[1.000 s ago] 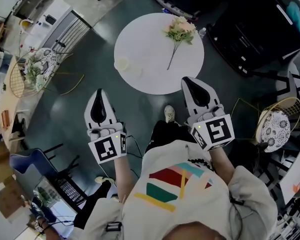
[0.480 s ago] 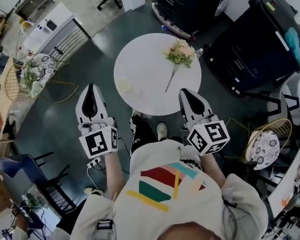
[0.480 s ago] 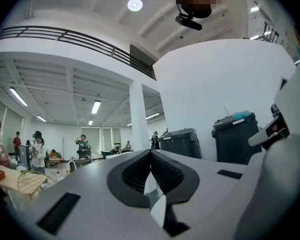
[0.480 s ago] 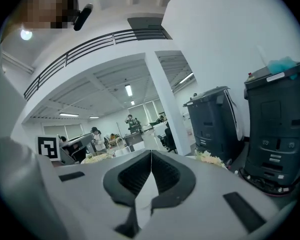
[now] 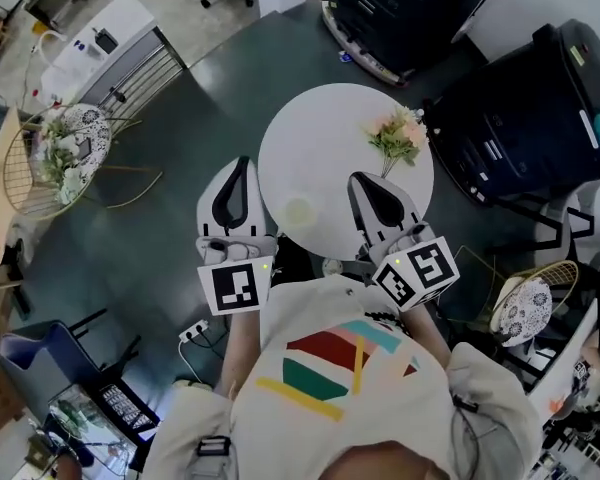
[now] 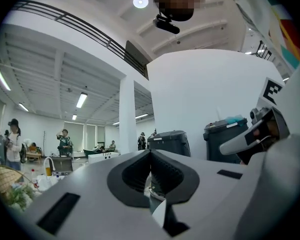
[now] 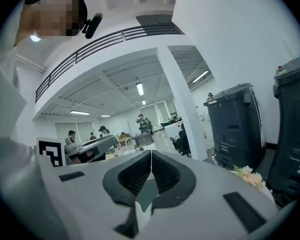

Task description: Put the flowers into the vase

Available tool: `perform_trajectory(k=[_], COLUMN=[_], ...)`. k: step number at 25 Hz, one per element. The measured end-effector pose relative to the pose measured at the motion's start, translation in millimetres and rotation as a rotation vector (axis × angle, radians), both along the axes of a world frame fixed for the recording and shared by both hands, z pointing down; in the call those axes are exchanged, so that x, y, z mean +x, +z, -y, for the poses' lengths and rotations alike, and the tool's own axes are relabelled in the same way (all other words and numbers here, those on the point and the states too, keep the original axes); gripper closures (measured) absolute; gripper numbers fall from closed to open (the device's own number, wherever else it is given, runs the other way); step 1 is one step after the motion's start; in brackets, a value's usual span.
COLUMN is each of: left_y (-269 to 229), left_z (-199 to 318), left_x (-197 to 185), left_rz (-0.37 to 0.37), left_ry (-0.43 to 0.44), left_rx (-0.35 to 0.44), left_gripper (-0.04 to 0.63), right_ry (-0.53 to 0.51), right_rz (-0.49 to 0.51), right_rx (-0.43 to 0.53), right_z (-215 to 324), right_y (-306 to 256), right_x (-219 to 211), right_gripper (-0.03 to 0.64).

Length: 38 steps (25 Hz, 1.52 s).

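A bunch of pale pink flowers point(image 5: 400, 136) with a long stem lies on the round white table point(image 5: 330, 128), at its right side. The vase point(image 5: 298, 210), a small pale cup seen from above, stands near the table's front edge. My left gripper point(image 5: 243, 161) is shut and empty, its tip just left of the table rim and left of the vase. My right gripper point(image 5: 363, 178) is shut and empty over the table's front right, a little short of the flowers. The right gripper view shows the flowers point(image 7: 250, 176) low at the right, past the meeting jaws.
Large black office machines point(image 5: 420, 8) and a black bin point(image 5: 540, 118) stand behind and right of the table. Wire chairs with patterned cushions sit at the right point(image 5: 525, 308) and at the left point(image 5: 65, 148), the left one bearing greenery. People stand far off in the hall.
The person has stepped up to the table. Both grippers have moved forward: the right one now reaches over the table's front, the left one lies at its left rim. Both stayed shut.
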<state>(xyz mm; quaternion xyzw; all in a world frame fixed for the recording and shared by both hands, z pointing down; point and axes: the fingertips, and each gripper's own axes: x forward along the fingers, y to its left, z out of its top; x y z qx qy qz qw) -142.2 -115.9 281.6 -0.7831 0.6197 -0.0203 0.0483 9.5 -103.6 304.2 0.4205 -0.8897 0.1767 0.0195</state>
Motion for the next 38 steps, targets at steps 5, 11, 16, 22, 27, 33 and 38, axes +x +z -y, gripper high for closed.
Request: perform_trajectory(k=[5, 11, 16, 22, 27, 33, 38], left_y=[45, 81, 78, 39, 51, 80, 96], left_z=[41, 85, 115, 145, 154, 148, 142], left_x=[-24, -22, 7, 25, 15, 23, 27], left_rz=[-0.124, -0.108, 0.000, 0.073, 0.173, 0.169, 0.144], left_ry=[0.061, 0.183, 0.248, 0.183, 0.151, 0.135, 0.128], left_rx=[-0.109, -0.177, -0.153, -0.042, -0.098, -0.178, -0.224], left_gripper=[0.589, 0.589, 0.589, 0.589, 0.589, 0.589, 0.589], right_ry=[0.044, 0.094, 0.268, 0.435, 0.594, 0.502, 0.541], right_rz=[0.040, 0.206, 0.234, 0.173, -0.109, -0.186, -0.366], right_rx=[-0.064, -0.184, -0.102, -0.198, -0.228, -0.440, -0.541], right_z=[35, 72, 103, 127, 130, 141, 144], right_y=[4, 23, 25, 79, 135, 213, 267], right_x=[-22, -40, 31, 127, 182, 171, 190], right_gripper=[0.604, 0.405, 0.186, 0.046, 0.046, 0.046, 0.046])
